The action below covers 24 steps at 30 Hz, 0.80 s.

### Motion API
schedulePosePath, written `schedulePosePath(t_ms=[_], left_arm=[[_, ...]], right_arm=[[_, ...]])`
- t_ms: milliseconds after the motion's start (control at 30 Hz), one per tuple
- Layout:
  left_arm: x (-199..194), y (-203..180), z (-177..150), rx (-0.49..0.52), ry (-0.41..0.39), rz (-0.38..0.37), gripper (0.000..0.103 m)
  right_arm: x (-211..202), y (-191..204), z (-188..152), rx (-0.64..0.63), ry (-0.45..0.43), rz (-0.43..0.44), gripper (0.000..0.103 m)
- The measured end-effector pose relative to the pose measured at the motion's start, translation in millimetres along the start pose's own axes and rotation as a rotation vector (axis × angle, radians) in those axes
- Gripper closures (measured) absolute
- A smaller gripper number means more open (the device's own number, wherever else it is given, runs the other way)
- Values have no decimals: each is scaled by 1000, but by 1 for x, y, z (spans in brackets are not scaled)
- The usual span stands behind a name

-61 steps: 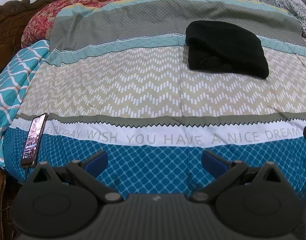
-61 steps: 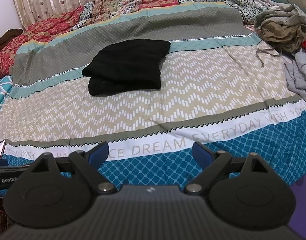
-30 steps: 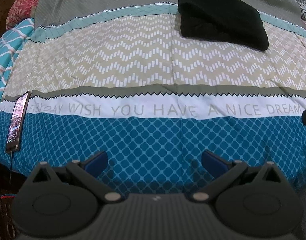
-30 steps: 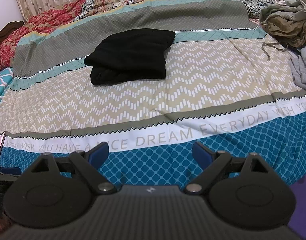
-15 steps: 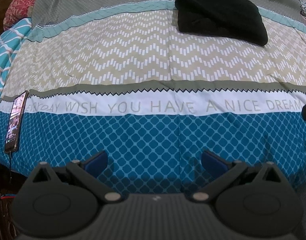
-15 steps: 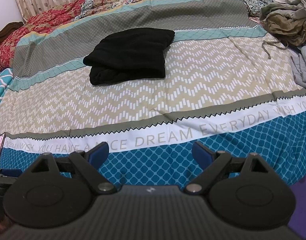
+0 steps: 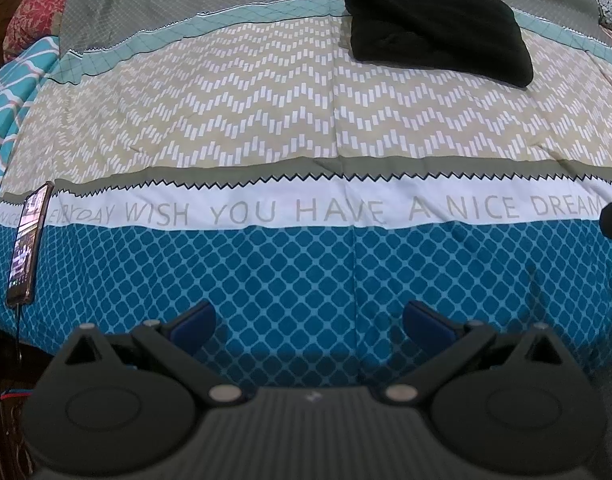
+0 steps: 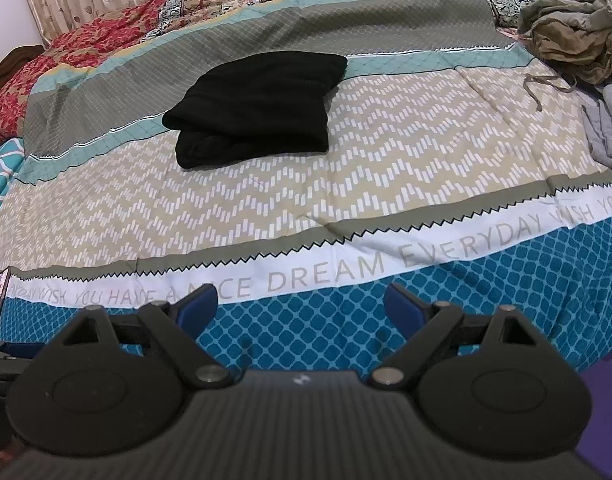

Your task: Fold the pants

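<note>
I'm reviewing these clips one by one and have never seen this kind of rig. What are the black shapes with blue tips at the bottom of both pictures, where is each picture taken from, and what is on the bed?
There is no robot arm here. A person holds one two-finger gripper in each hand, and each carries a wide-angle camera looking forward along its jaws. One picture comes from the left gripper, the other from the right gripper. The black shapes with blue tips are those jaws; on both they stand wide apart and hold nothing.

Both look over a bed with a patterned quilt in teal, white and beige bands. On it lies a folded black fabric bundle, apparently the pants, untouched by either gripper. A lit smartphone lies at the quilt's left edge. The right view also shows a heap of crumpled olive and grey clothes at the far right.
</note>
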<state>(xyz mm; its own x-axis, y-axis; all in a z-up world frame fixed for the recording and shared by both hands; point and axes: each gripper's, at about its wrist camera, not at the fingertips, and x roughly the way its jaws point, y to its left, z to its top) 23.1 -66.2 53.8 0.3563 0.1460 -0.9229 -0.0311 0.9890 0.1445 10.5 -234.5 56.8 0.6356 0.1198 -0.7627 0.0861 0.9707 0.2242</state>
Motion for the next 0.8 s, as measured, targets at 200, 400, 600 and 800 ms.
schedulePosePath(t_ms=[200,400,600,800], left_arm=[[0,1,0,-2,-5,3,0],[-1,0,0,2,-5,-2,0],[-2,0,0,1,-11,-3,0],[-7,1,1,-6,-37,15,0]], right_arm=[[1,-1,0,12,-1,6,11],[0,-2,0,22,-5,9,11],[0,-2,0,22,-5,10,11],[-4,-2,0,25,-24,7,11]])
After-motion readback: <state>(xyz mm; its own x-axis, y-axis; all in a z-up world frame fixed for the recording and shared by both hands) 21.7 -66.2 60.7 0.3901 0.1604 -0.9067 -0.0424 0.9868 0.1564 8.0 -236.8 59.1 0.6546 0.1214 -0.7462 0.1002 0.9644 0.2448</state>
